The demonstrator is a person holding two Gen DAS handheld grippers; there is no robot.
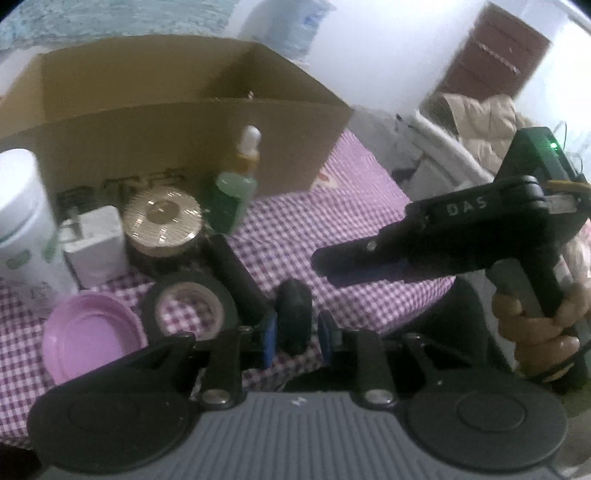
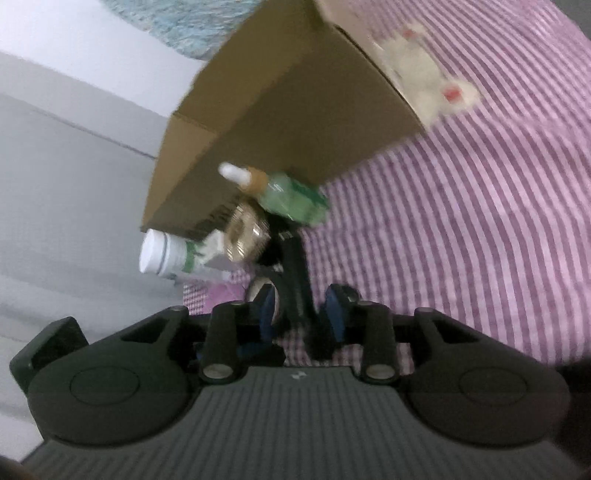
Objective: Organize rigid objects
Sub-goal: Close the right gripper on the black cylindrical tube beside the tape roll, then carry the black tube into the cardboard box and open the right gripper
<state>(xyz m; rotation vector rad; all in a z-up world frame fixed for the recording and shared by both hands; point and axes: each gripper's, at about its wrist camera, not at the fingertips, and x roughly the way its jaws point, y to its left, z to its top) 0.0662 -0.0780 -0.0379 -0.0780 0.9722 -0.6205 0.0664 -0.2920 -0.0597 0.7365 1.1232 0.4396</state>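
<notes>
step: gathering loose items in front of the cardboard box (image 1: 177, 122) | left gripper (image 1: 295, 332) fingers slightly apart around a small black wheel (image 1: 293, 317), not squeezing | right gripper (image 2: 301, 314) fingers slightly open astride a black bar (image 2: 295, 273) | next: close, lift into box

We see a purple and white checked cloth (image 1: 314, 221) that covers the surface, and in the right wrist view a white patch with red marks (image 2: 424, 70) lies on the same cloth (image 2: 480, 221). Behind it we see a pale wall (image 1: 369, 55) and, at the top left, something blue and fuzzy (image 1: 110, 14). At the upper right stands a brown door (image 1: 495, 55). Below it a beige padded jacket (image 1: 484, 118) lies over a white rail (image 1: 447, 144). These far things are blurred, so we cannot tell more.
</notes>
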